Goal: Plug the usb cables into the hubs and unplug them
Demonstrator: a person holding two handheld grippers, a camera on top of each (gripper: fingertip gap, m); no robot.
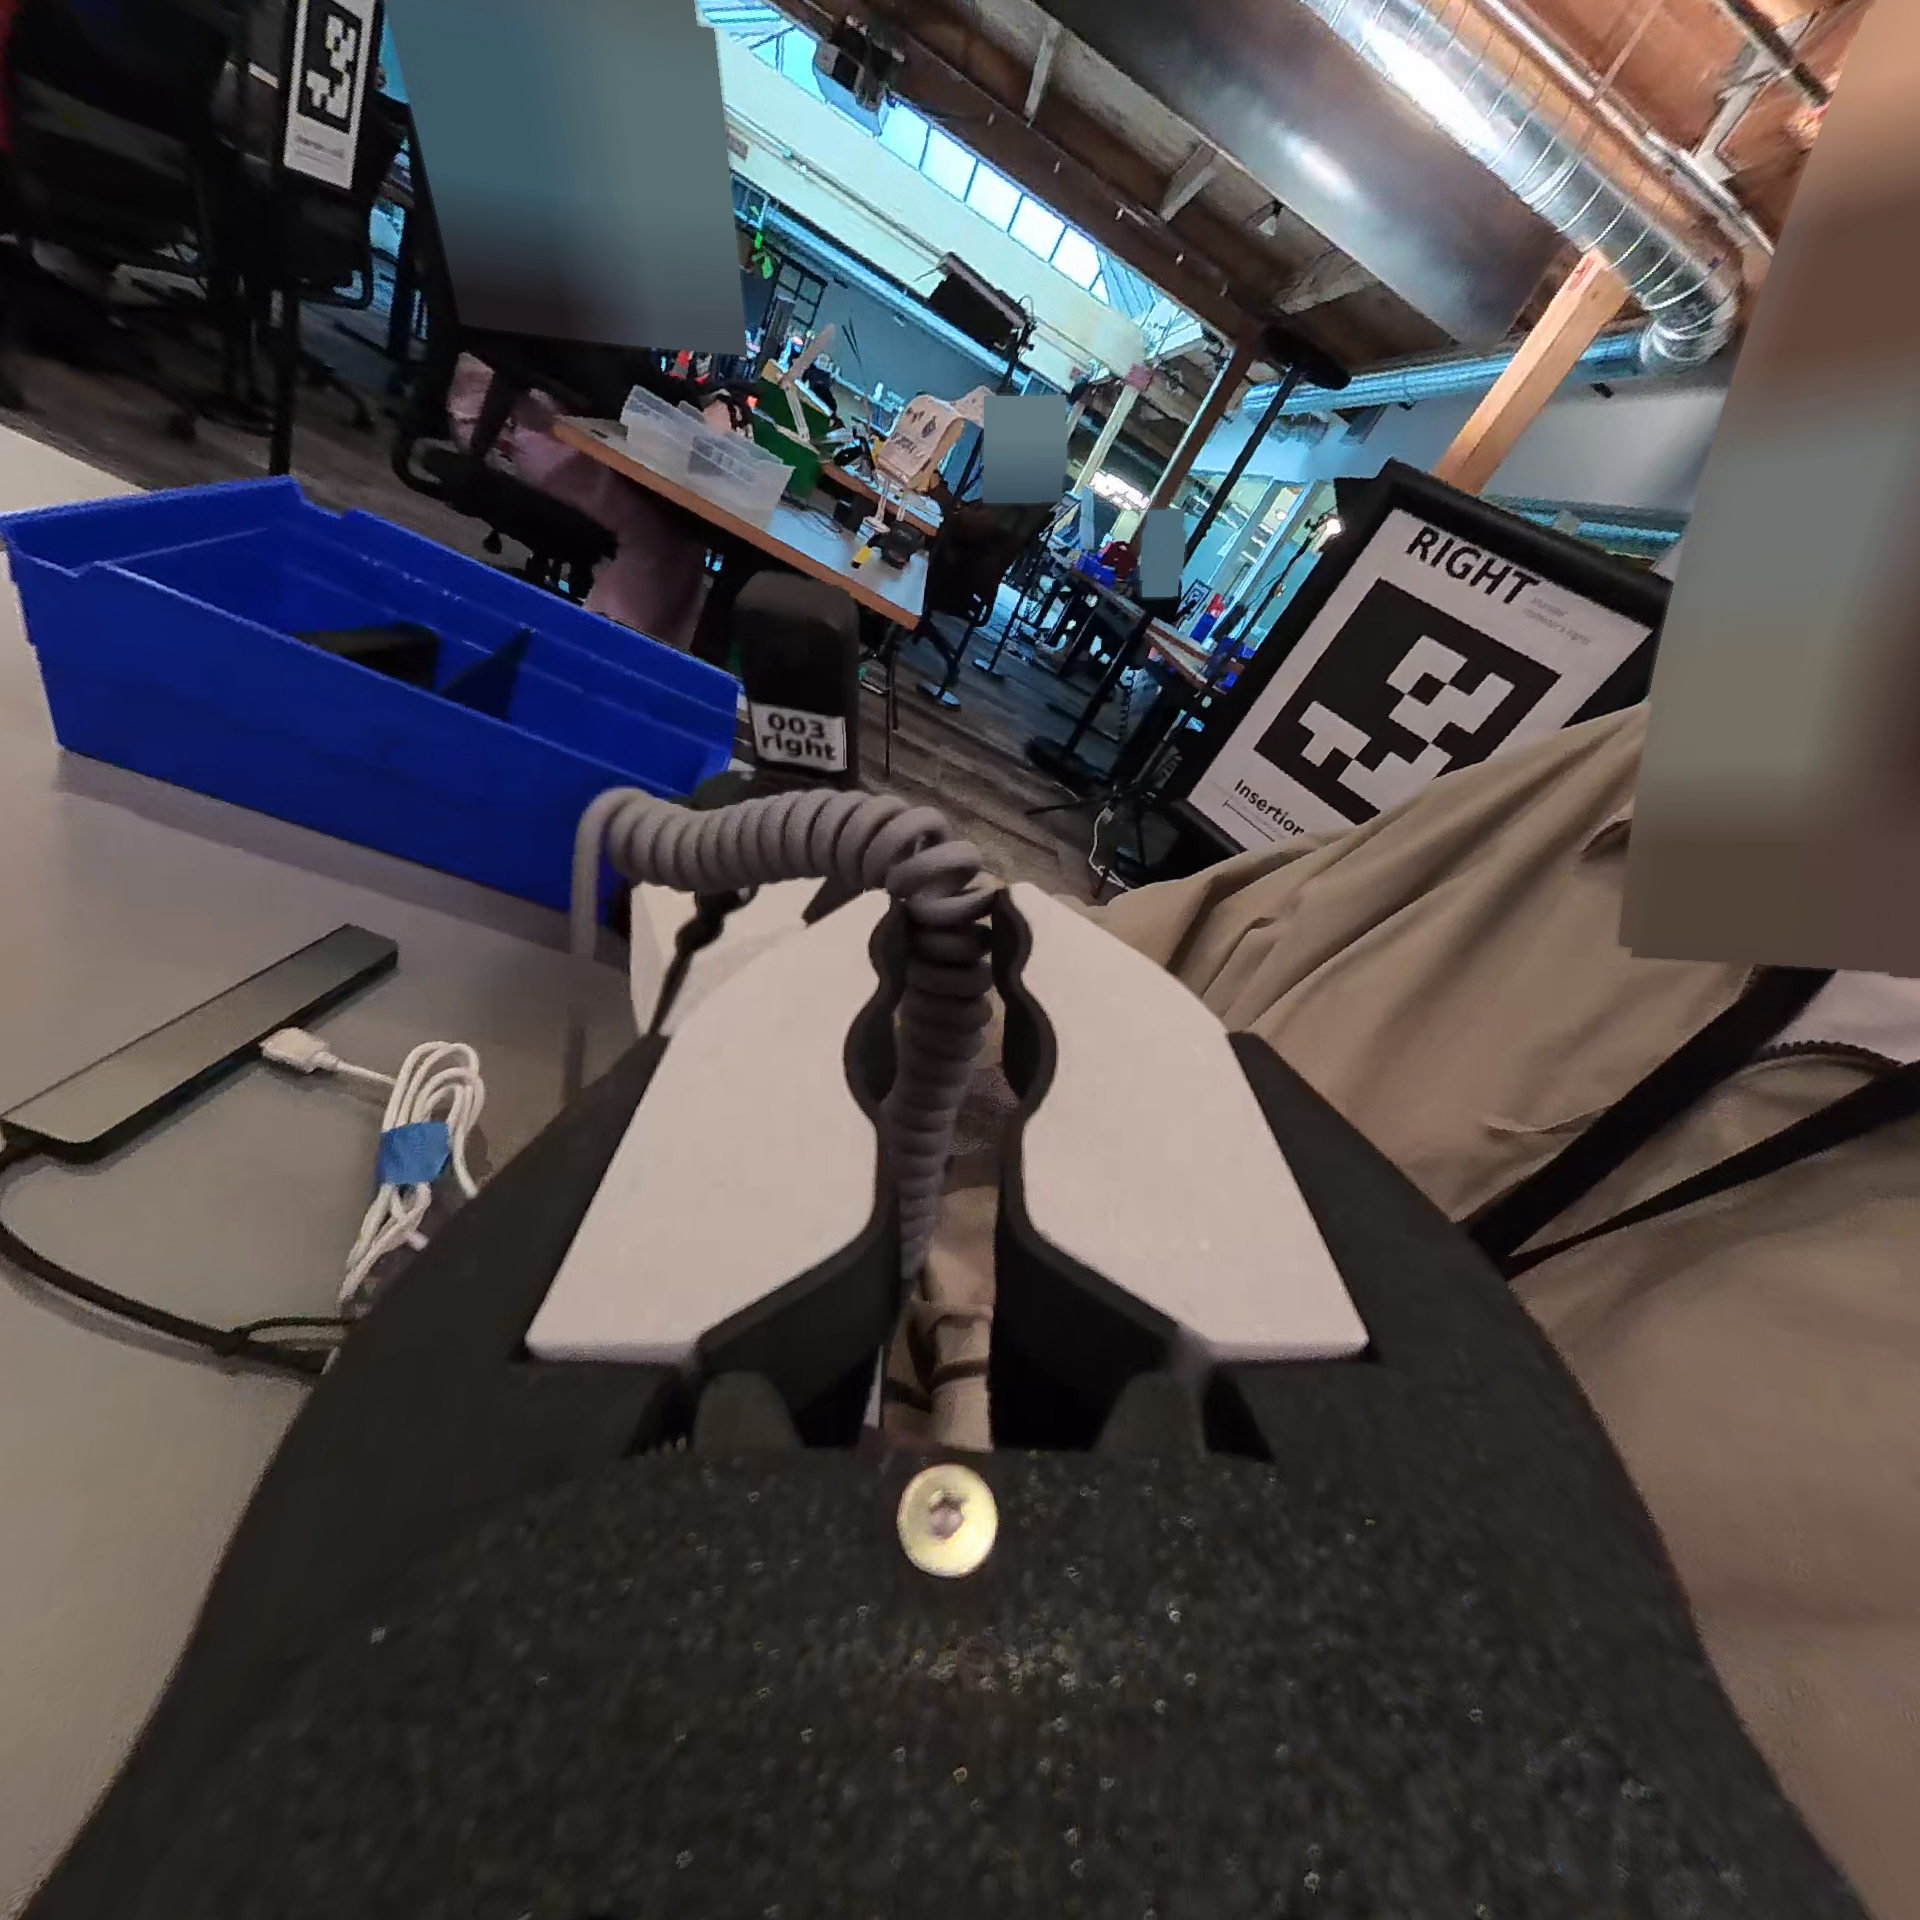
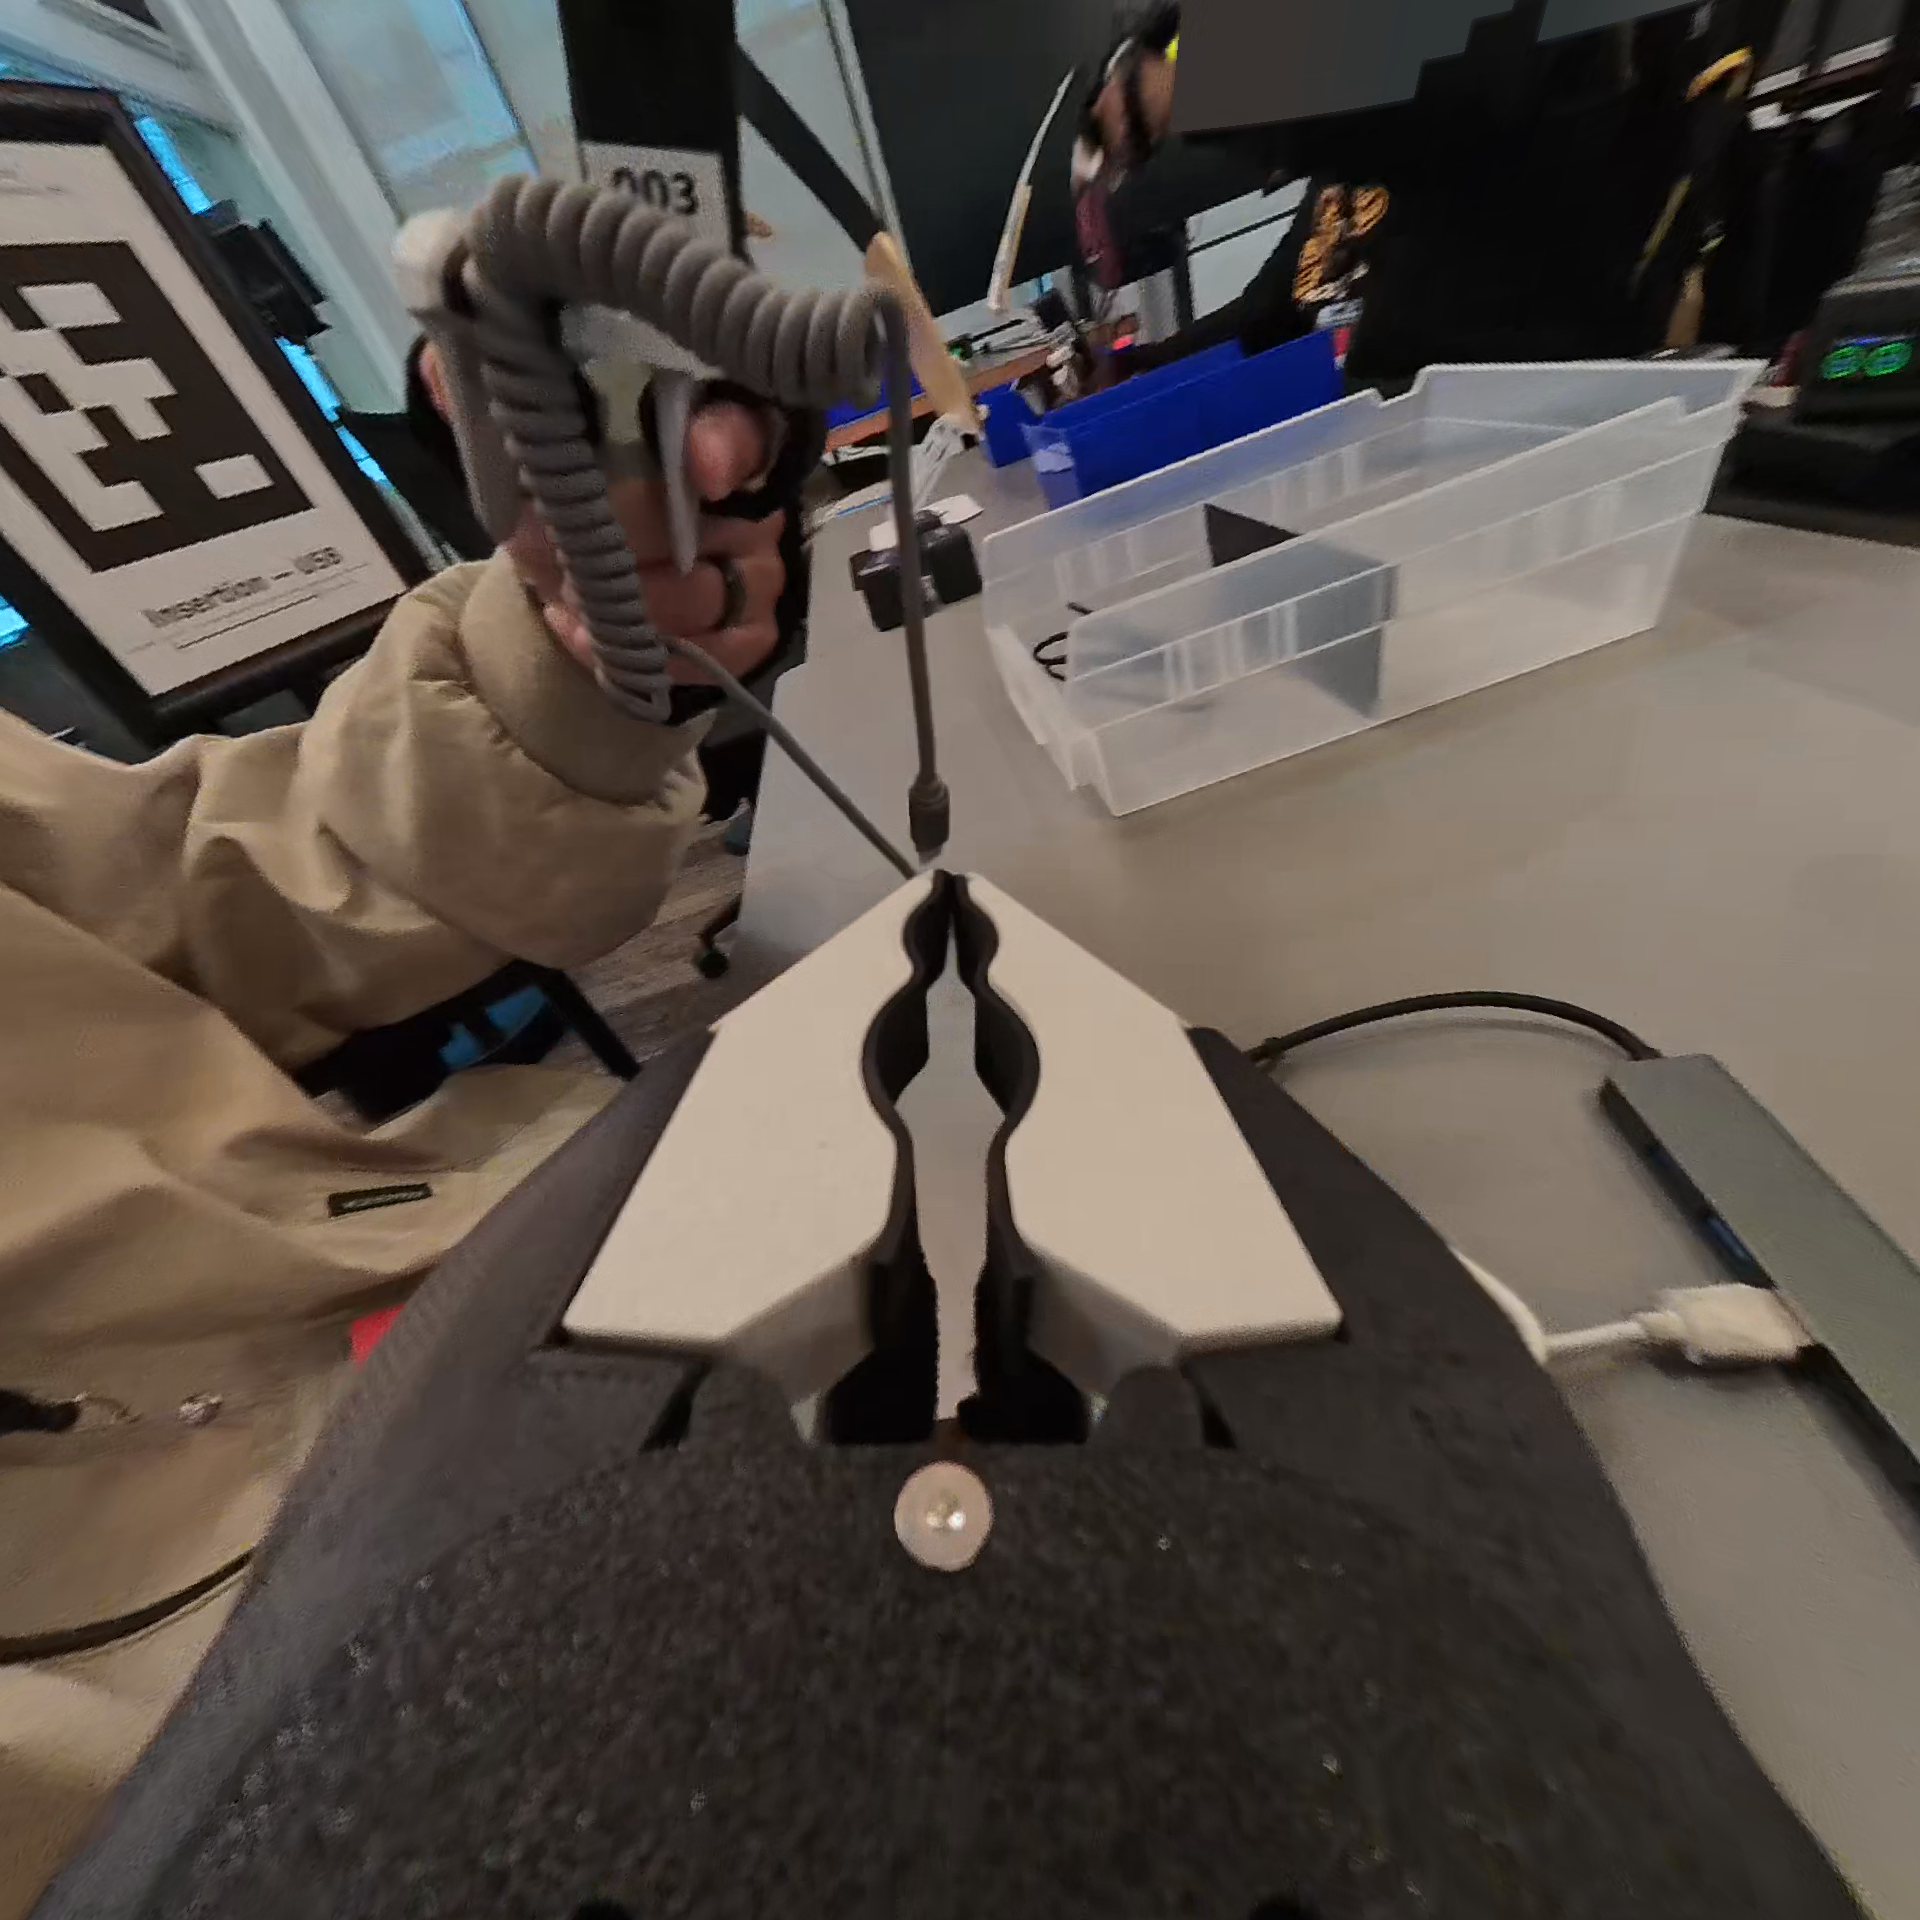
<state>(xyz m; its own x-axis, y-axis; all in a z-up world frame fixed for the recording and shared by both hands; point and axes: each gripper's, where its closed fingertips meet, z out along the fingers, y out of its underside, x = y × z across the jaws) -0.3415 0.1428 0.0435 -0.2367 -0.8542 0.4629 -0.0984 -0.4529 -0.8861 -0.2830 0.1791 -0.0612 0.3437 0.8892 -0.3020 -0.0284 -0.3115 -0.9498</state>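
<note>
In the left wrist view my left gripper is shut on a grey coiled USB cable, which runs up between the fingers and curls off to the left. In the right wrist view my right gripper is pinched shut at its tips on the plug end of that grey cable, held above the table. The left gripper shows there too, in a person's hand with the coil draped over it. A dark hub lies flat with a white USB plug in it. This hub and white plug also show at the right.
A blue bin stands on the grey table behind the hub. A bundled white cable with blue tape lies beside the hub. A clear plastic bin stands farther back. A beige sleeve and framed marker boards are on the person's side. Spacing between my two grippers at the tips: around 12 cm. My right tips are roughly 20 cm from the dark hub. Seen from the right wrist view as well.
</note>
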